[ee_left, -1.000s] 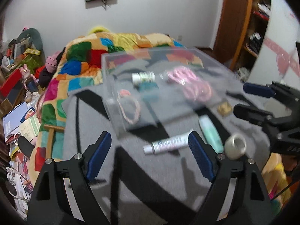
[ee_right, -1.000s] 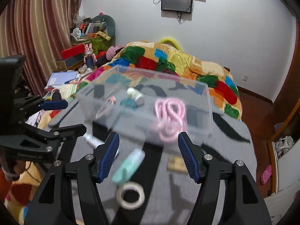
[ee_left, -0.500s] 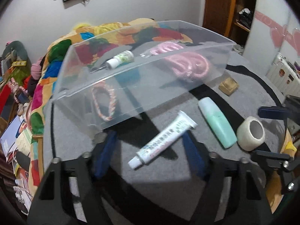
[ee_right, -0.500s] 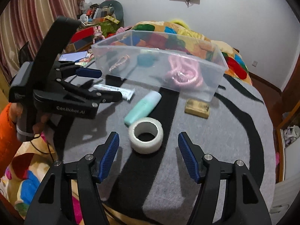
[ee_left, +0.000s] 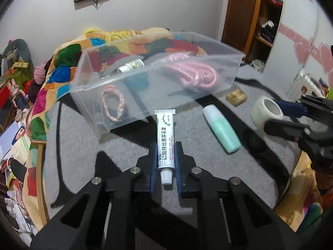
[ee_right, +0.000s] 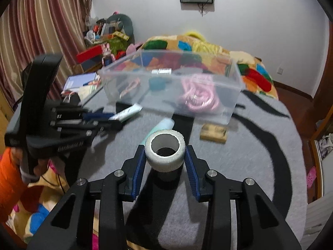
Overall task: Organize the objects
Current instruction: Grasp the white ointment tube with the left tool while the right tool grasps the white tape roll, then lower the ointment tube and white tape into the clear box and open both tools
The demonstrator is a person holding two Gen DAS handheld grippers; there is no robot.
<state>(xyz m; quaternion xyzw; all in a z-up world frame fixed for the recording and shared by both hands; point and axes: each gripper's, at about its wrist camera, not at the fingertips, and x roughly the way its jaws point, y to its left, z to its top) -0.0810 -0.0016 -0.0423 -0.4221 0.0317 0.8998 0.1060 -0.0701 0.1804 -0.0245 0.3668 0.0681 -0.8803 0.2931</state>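
My left gripper (ee_left: 165, 148) is shut on a white ointment tube (ee_left: 165, 133), cap end toward the camera, just above the grey mat. My right gripper (ee_right: 164, 152) is shut on a white tape roll (ee_right: 165, 151); it also shows in the left wrist view (ee_left: 265, 110). A clear plastic bin (ee_left: 145, 83) stands behind, holding a pink cord (ee_left: 193, 73), a braided bracelet (ee_left: 113, 102), a small white bottle (ee_left: 131, 65) and a teal object. A mint-green bottle (ee_left: 221, 132) and a small wooden block (ee_left: 236, 96) lie on the mat.
The grey mat with black stripes (ee_right: 249, 156) covers a round table. A bed with a colourful quilt (ee_right: 197, 50) lies behind the bin. Cluttered books and boxes (ee_right: 87, 81) sit at the left. The left gripper shows in the right wrist view (ee_right: 112, 117).
Both grippers dropped toward the table and closed. The left one took hold of the ointment tube; the right one took hold of the tape roll.
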